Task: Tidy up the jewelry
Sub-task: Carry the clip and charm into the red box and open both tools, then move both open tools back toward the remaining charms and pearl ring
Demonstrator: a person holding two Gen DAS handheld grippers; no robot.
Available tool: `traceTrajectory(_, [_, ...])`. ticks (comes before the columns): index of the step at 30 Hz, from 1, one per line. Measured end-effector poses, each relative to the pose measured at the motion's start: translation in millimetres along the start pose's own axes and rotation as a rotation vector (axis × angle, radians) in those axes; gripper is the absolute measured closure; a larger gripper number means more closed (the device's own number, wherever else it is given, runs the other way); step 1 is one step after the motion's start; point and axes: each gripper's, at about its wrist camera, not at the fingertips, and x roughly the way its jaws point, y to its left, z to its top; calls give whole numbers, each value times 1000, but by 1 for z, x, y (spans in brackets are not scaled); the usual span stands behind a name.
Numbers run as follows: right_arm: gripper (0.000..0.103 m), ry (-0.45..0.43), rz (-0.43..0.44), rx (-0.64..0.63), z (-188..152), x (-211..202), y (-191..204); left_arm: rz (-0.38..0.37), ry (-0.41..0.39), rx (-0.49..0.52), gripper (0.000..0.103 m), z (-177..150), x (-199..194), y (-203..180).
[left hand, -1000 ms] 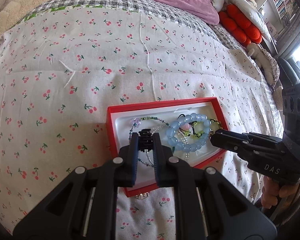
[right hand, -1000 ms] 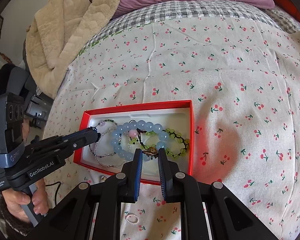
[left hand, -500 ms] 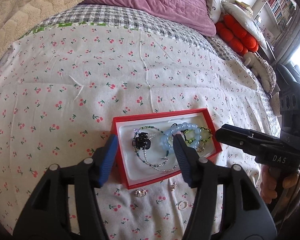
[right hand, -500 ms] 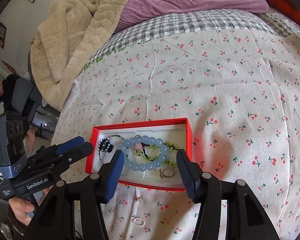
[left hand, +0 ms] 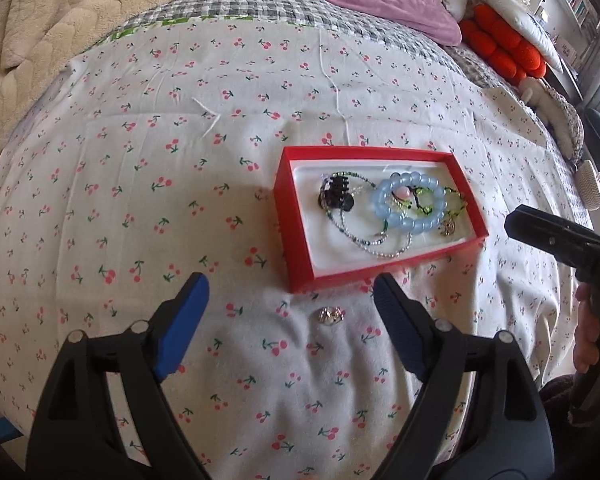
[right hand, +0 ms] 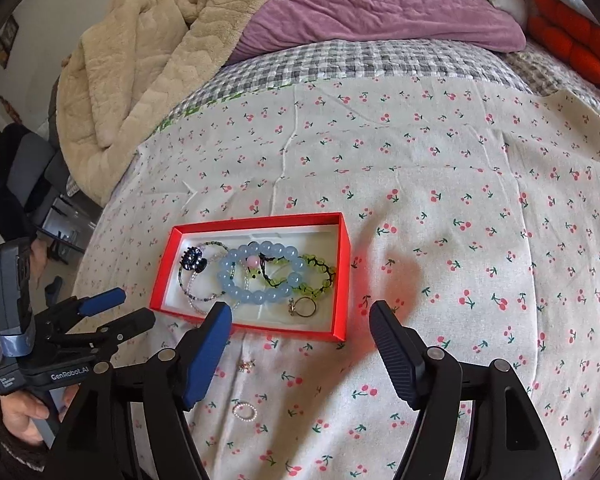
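On the left, the left gripper [left hand: 288, 312] hangs over the cherry-print sheet [left hand: 140, 200] just short of the red box [left hand: 296, 264], its jaws opening and nothing between them. A small sparkly stud [left hand: 330, 315] lies on the cloth right below that gap, just beside the box's near wall; it looks tiny and flat, so a closing pinch could catch a fold of sheet with it or flick it away into the soft bedding. In the box, the black clip [left hand: 336, 196], the thin bead strands [left hand: 364, 240], the blue bracelet [left hand: 410, 206], the green bracelet [right hand: 320, 276] and a ring [right hand: 303, 307] lie tangled together, so any tug on one may drag out others. A bump on the light box could tip it. A pearl ring [right hand: 245, 411] sits loose on the sheet, near the right gripper [right hand: 300, 354], whose jaws are also opening and empty. Both grippers crowd the same near edge and could collide.
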Motion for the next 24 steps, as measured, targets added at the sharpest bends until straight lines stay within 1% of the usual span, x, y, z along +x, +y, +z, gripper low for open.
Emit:
traceTrajectory(4, [28, 14, -14, -12, -10, 1, 3, 24, 12, 6, 6, -15, -2, 2])
traceTrajectory(8, [26, 24, -25, -23, -18, 2, 7, 45, 36, 1, 5, -25, -1, 7])
traceTrajectory(13, [21, 28, -41, -57, -30, 5, 14, 66, 12, 13, 3, -33, -9, 9])
traceTrajectory(17, [21, 64, -49, -93, -42, 14, 21, 77, 5, 18, 2, -38, -11, 14])
traceTrajectory(21, [21, 82, -57, -124, -53, 21, 26, 124, -12, 4, 2, -44, -7, 24])
traceTrajectory(24, [21, 89, -66, -143, -58, 25, 28, 138, -1, -5, 1, -48, 0, 30])
